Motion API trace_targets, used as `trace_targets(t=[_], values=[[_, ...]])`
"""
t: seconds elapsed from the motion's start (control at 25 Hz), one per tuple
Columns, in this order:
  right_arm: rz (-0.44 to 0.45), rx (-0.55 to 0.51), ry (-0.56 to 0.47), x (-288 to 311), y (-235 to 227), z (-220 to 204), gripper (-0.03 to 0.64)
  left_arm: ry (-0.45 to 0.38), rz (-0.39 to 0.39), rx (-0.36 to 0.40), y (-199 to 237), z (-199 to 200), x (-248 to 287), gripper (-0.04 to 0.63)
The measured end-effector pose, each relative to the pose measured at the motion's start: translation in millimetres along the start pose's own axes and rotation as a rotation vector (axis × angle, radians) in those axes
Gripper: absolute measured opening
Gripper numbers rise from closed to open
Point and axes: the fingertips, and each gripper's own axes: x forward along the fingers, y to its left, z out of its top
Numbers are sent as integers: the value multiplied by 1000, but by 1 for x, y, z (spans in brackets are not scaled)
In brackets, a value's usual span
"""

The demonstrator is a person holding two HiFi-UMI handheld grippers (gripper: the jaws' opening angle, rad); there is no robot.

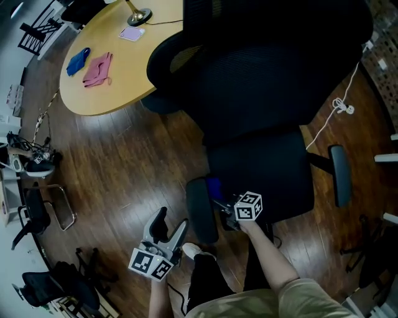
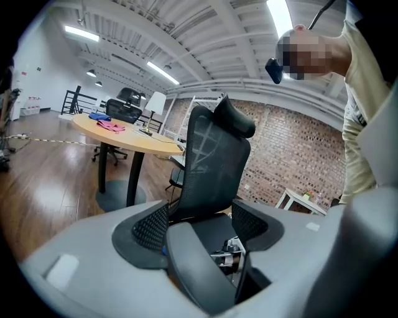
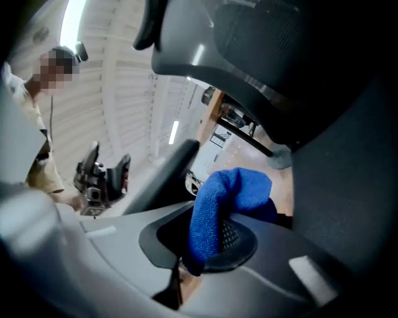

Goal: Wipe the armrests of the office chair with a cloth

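Observation:
The black office chair [image 1: 261,93] fills the middle of the head view. Its left armrest [image 1: 202,211] is near my hands and its right armrest [image 1: 339,174] is farther right. My right gripper [image 1: 219,202] is shut on a blue cloth [image 1: 214,186] and holds it against the inner side of the left armrest. In the right gripper view the cloth [image 3: 230,199] bulges out between the jaws. My left gripper [image 1: 171,222] stands open just left of that armrest. In the left gripper view the armrest [image 2: 199,267] lies ahead between the spread jaws.
A round wooden table [image 1: 124,81] stands at the back left with a blue cloth [image 1: 78,61], a pink cloth [image 1: 98,69] and a lamp base [image 1: 138,17]. A white cable [image 1: 339,105] trails on the wood floor. Other chairs [image 1: 37,211] stand at the left.

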Motion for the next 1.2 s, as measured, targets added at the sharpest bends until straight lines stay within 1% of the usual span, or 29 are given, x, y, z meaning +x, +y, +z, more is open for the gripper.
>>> trace_targets(t=[0.08, 0.2, 0.24, 0.28, 0.36, 0.44, 0.48, 0.52, 0.6, 0.76, 0.8, 0.88, 0.92, 1.0, 1.12, 1.2], values=[[73, 40, -23, -4, 13, 8, -5, -15, -5, 2, 0, 9, 0, 299], [136, 141, -2, -13, 16, 0, 0, -40, -3, 7, -1, 22, -3, 298], [128, 143, 18, -19, 16, -1, 8, -51, -1, 10, -1, 27, -5, 298], [98, 119, 49, -26, 15, -2, 11, -63, 0, 14, -1, 33, -6, 298], [12, 28, 133, -43, 17, -3, 20, -85, 2, 18, -2, 44, -14, 296], [-38, -44, 195, -61, 35, 2, 21, -106, 5, 16, -2, 53, -28, 295], [-48, -72, 201, -70, 49, 10, 21, -119, 6, 12, -4, 57, -35, 292], [-53, -103, 192, -79, 64, 23, 21, -134, 8, 7, -6, 62, -42, 290], [-57, -182, 141, -91, 101, 59, 21, -167, 18, -5, -13, 78, -53, 284], [-78, -372, -2, -99, 190, 146, 21, -267, 56, -26, -25, 115, -82, 279], [-90, -416, -39, -99, 212, 165, 21, -295, 69, -19, -30, 127, -90, 279], [-95, -492, -100, -91, 255, 204, 21, -360, 107, 21, -37, 156, -108, 279], [-77, -522, -126, -83, 277, 221, 21, -395, 134, 49, -38, 173, -118, 279], [-12, -567, -180, -63, 327, 248, 23, -460, 199, 105, -37, 205, -145, 279], [85, -638, -246, -33, 398, 268, 23, -536, 306, 164, -29, 240, -189, 278], [122, -727, -265, -14, 438, 281, 23, -578, 377, 197, -21, 259, -211, 276]])
